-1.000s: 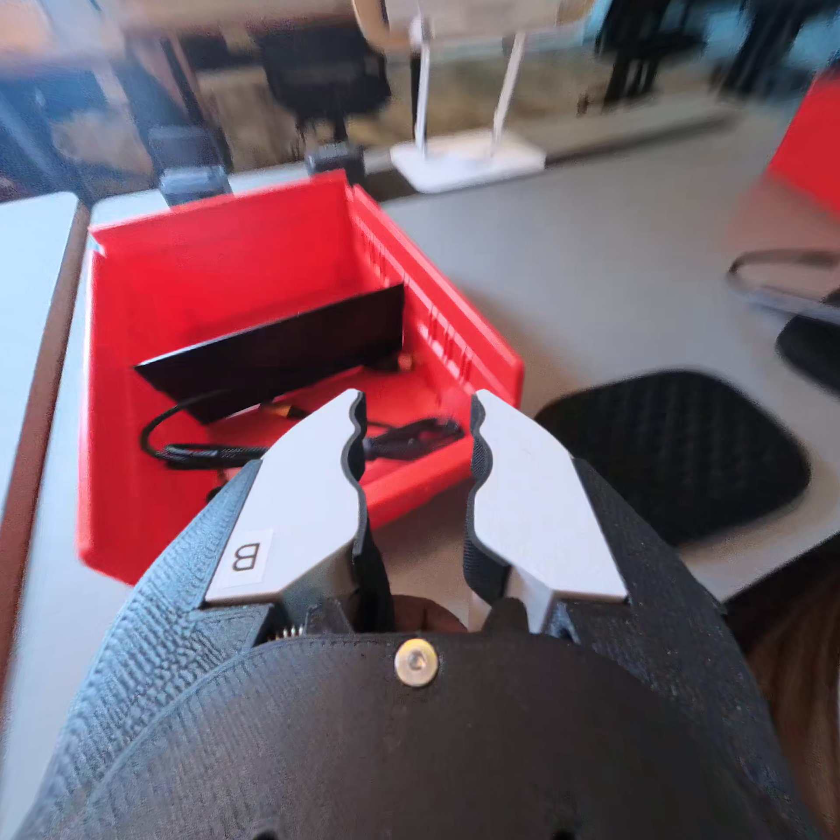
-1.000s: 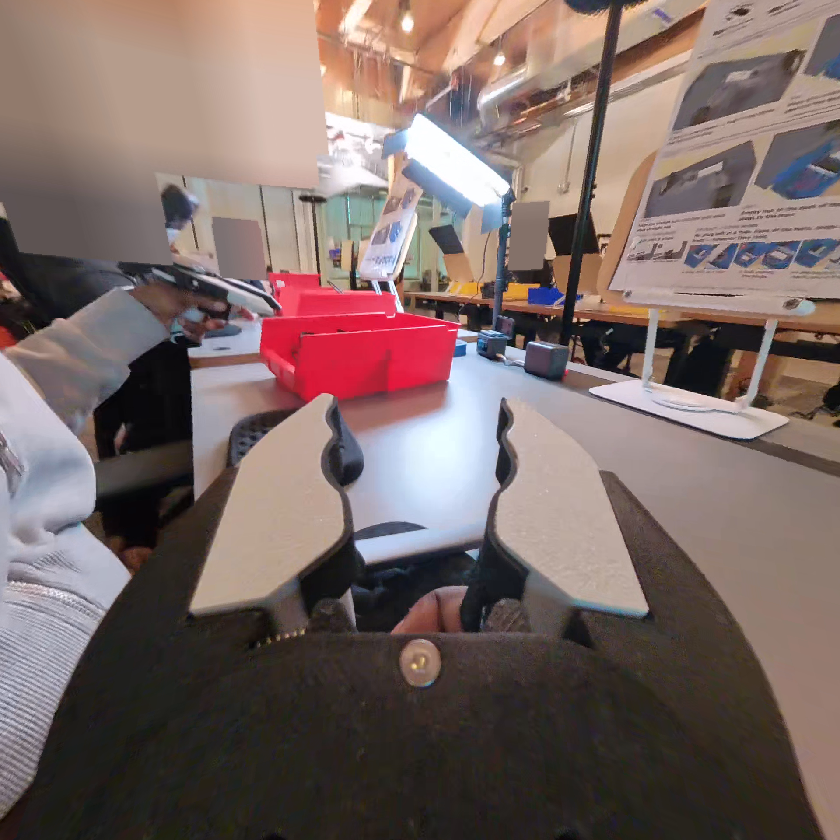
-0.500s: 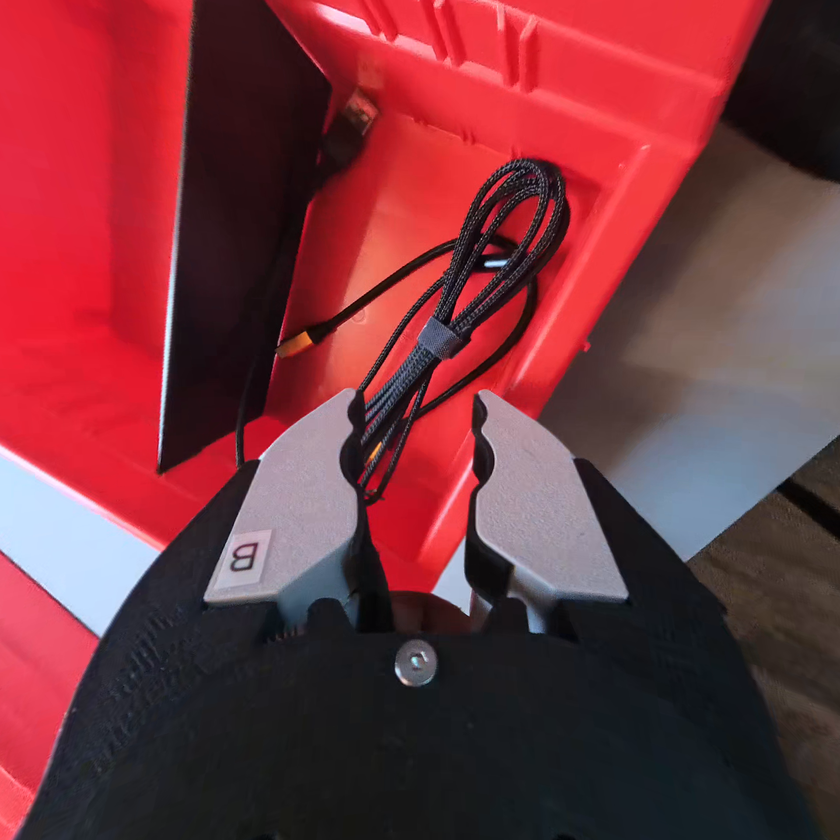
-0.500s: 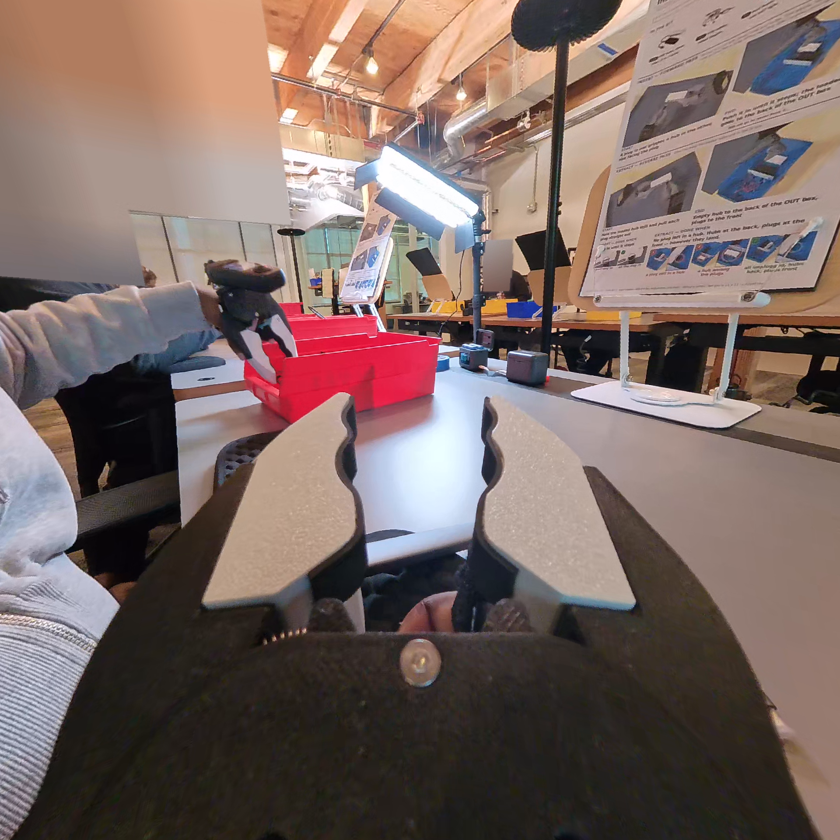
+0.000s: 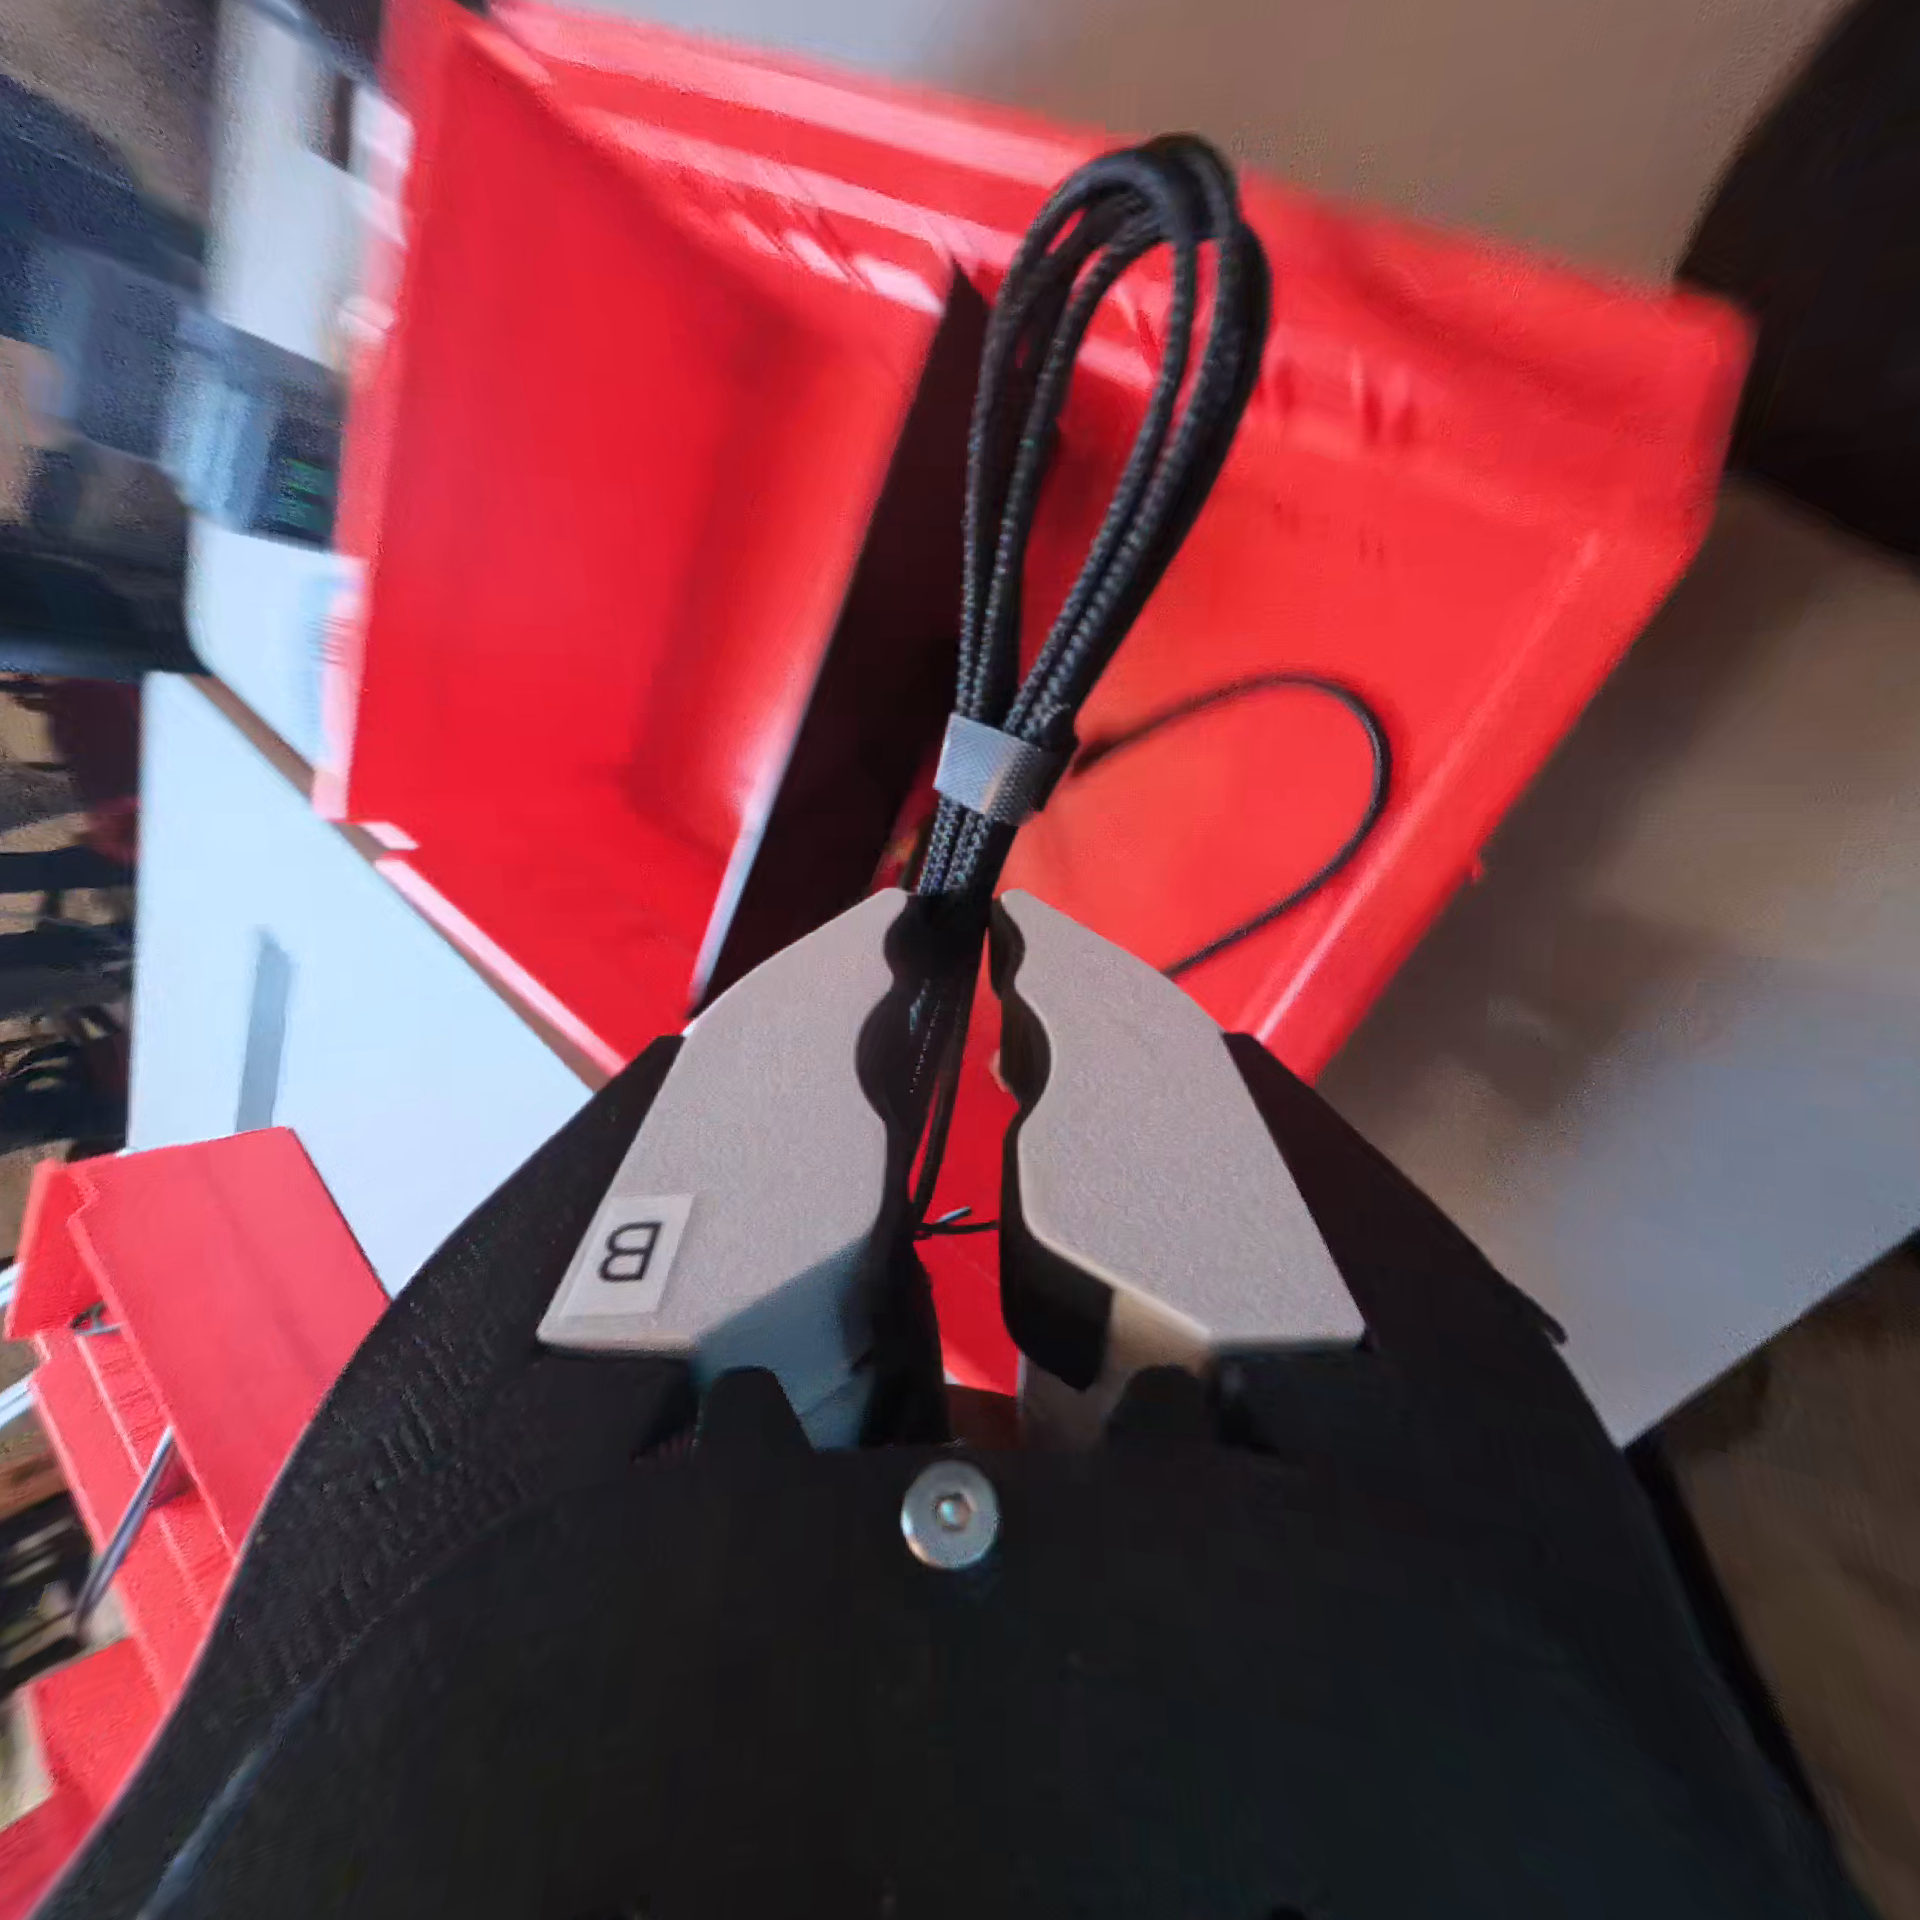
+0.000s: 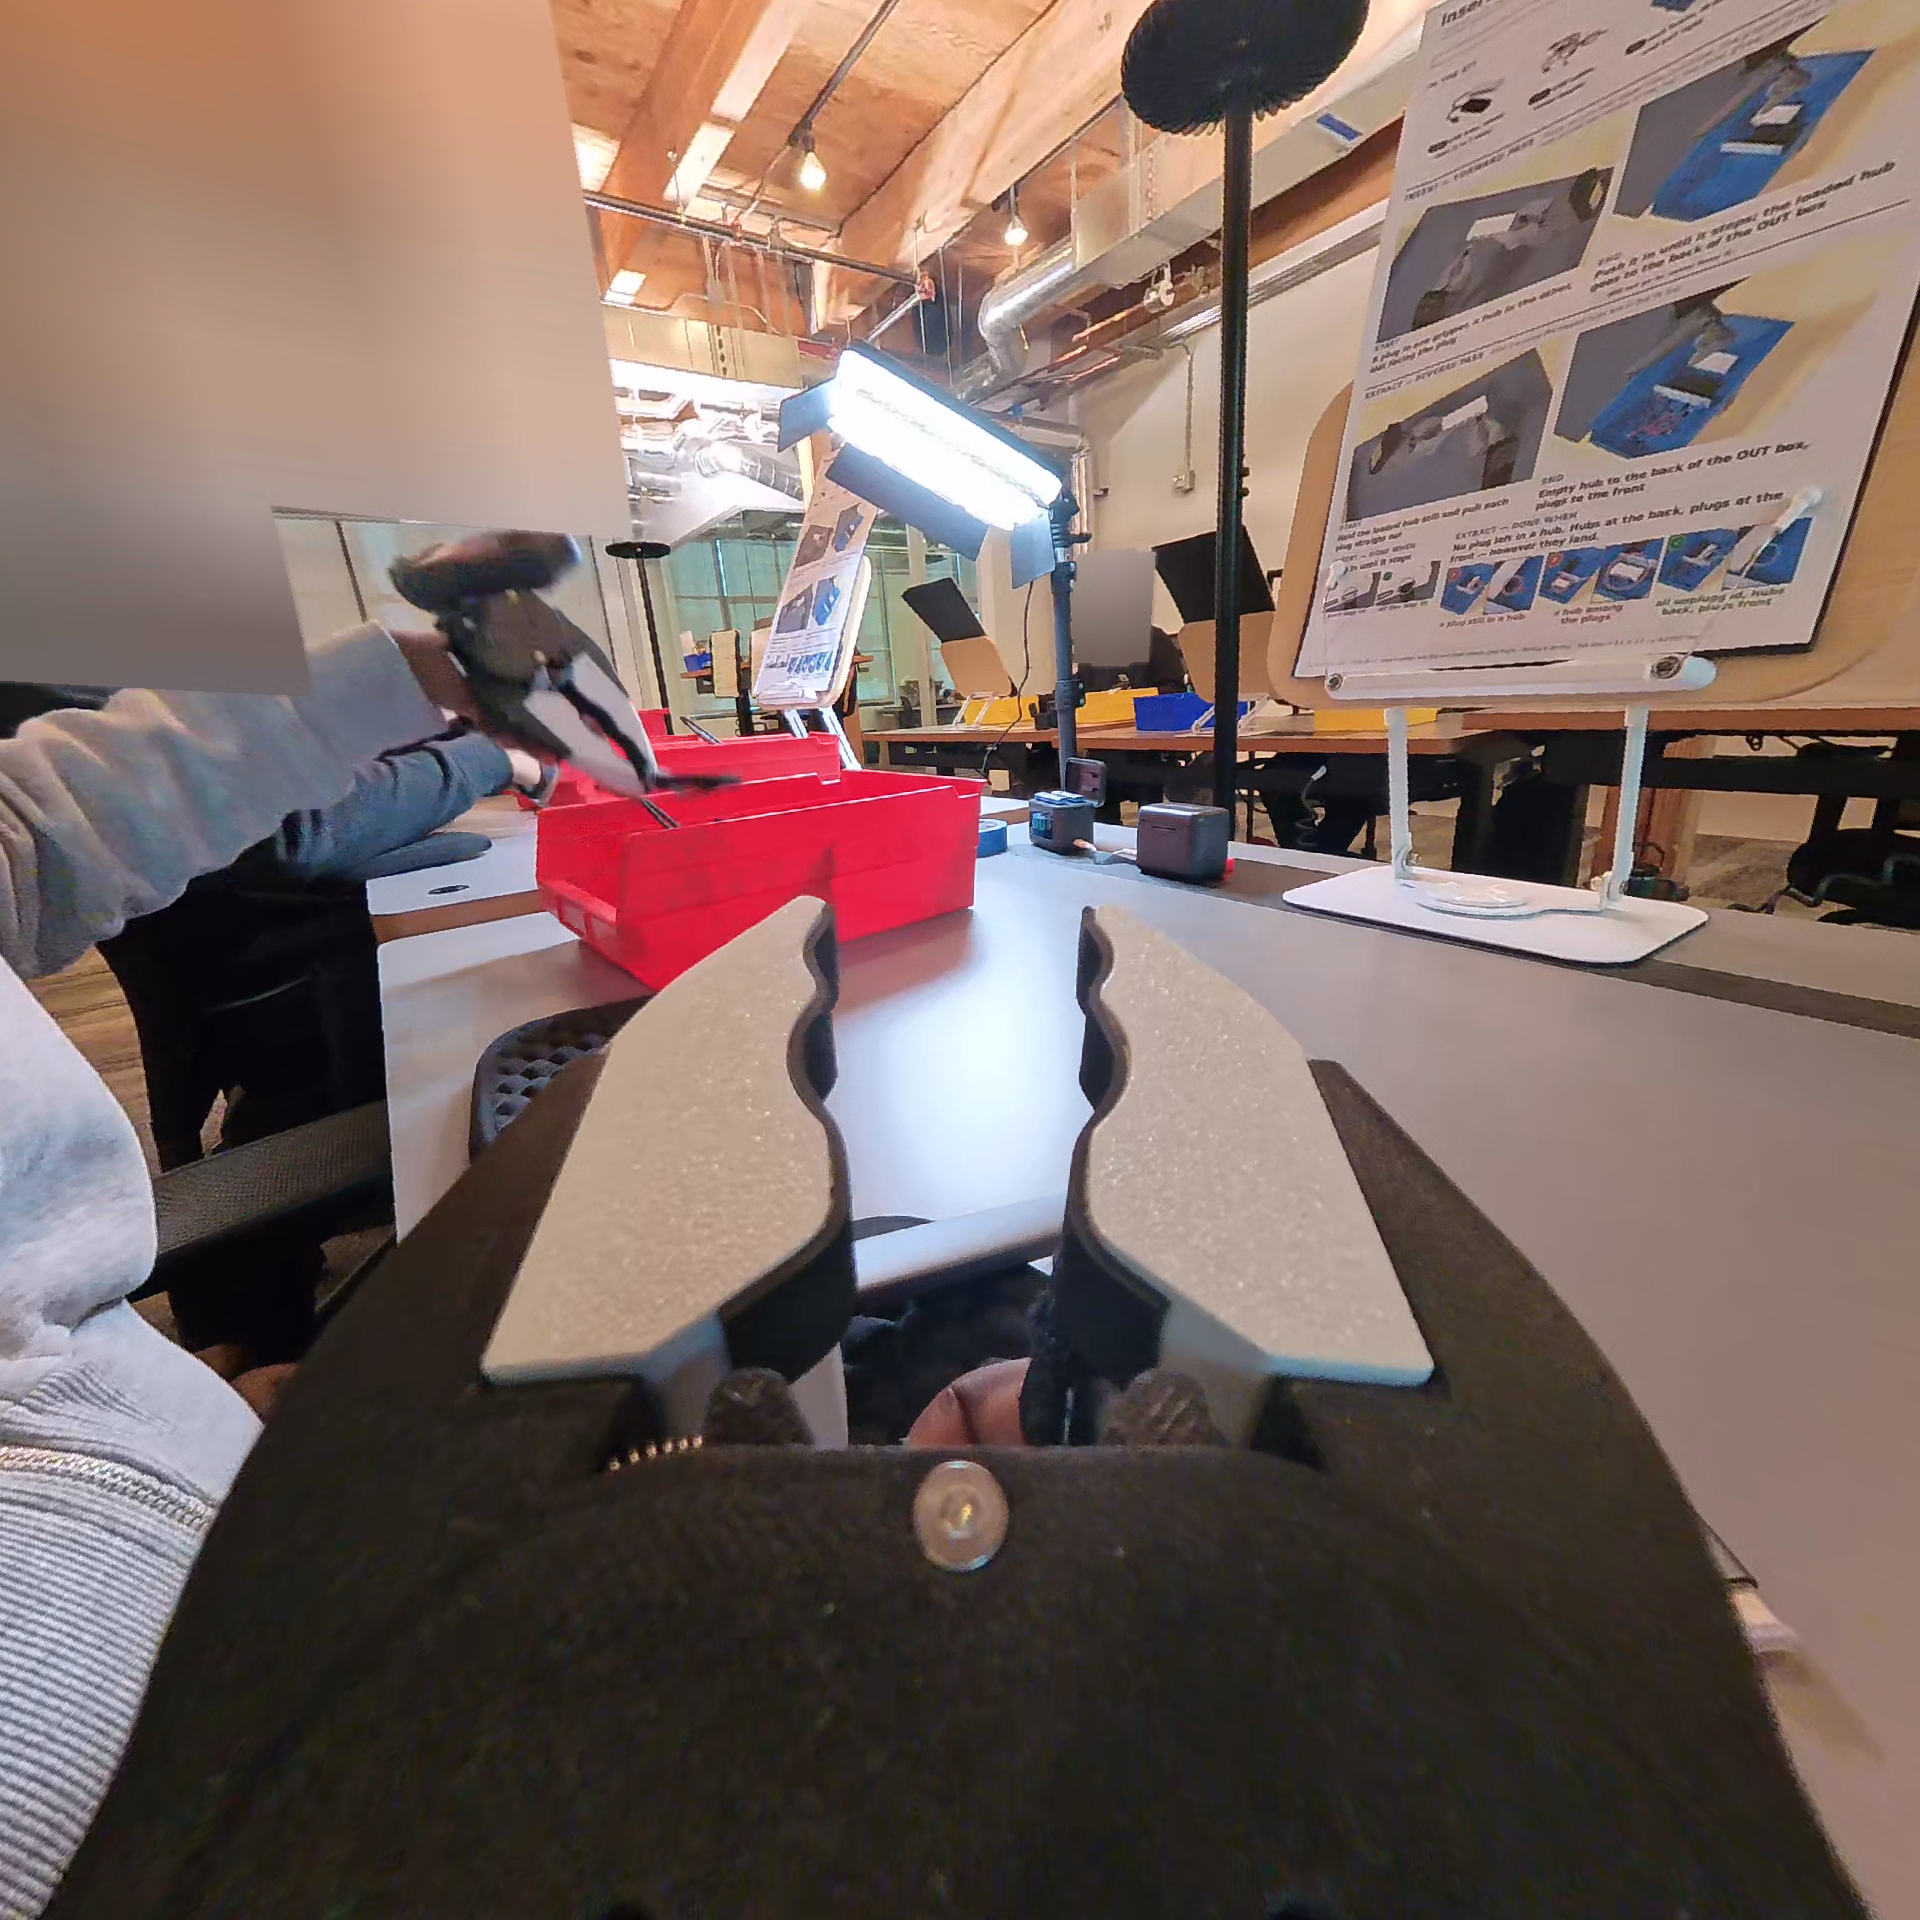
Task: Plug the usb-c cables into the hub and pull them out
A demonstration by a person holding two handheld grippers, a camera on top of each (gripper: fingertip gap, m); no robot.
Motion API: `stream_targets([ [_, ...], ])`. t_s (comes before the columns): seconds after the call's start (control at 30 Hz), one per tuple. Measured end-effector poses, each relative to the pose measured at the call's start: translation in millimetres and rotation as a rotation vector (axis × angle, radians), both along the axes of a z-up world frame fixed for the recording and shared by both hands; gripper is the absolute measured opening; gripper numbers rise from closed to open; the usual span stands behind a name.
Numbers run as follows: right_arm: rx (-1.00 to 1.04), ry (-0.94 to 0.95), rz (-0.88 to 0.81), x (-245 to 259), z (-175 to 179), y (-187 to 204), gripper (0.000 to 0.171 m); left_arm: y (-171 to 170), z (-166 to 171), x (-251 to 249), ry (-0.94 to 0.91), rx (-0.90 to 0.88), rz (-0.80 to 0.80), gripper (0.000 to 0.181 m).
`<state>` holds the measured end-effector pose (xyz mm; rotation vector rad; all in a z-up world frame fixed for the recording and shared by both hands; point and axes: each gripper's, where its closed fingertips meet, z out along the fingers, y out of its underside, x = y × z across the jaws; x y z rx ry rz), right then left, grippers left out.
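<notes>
My left gripper is shut on a bundled black braided cable, tied with a grey strap, and holds it lifted above the red bin. A thin black cable lies on the bin floor beside a black divider. In the right wrist view the left gripper shows far off over the same red bin, with the cable hanging from it. My right gripper is open and empty, low over the grey table's front edge. No hub is visible.
A black mesh pad lies on the table near my right gripper. A second red bin sits at the left. A white stand with an instruction board, small grey boxes and a light pole stand at the back. One gripper's finger ends stand about 50 centimetres off the other's.
My left gripper went down into the red bin, shut on the bundled cable and lifted it up. My right gripper stayed open and nearly still.
</notes>
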<state>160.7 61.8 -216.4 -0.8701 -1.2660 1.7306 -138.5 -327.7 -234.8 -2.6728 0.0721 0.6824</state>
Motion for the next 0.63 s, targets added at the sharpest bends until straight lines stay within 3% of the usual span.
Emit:
stream_targets([
  [0.03,0.001,-0.001,-0.003,0,0,0,0.043,4,22,-1,0.031,0.104,0.017,0.012],
  [0.17,0.014,-0.008,-0.012,-1,-1,-1,0.042,18,102,9,0.135,0.544,0.056,0.009],
  [0.33,0.039,-0.025,-0.027,-4,-4,-2,0.040,35,168,41,0.193,1.066,0.000,0.008],
  [0.5,0.091,-0.050,-0.048,-8,-8,-7,0.039,39,213,77,0.083,1.518,-0.096,0.008],
  [0.63,0.148,-0.092,-0.043,-12,-13,-13,0.039,49,231,115,-0.047,1.744,-0.255,0.008],
])
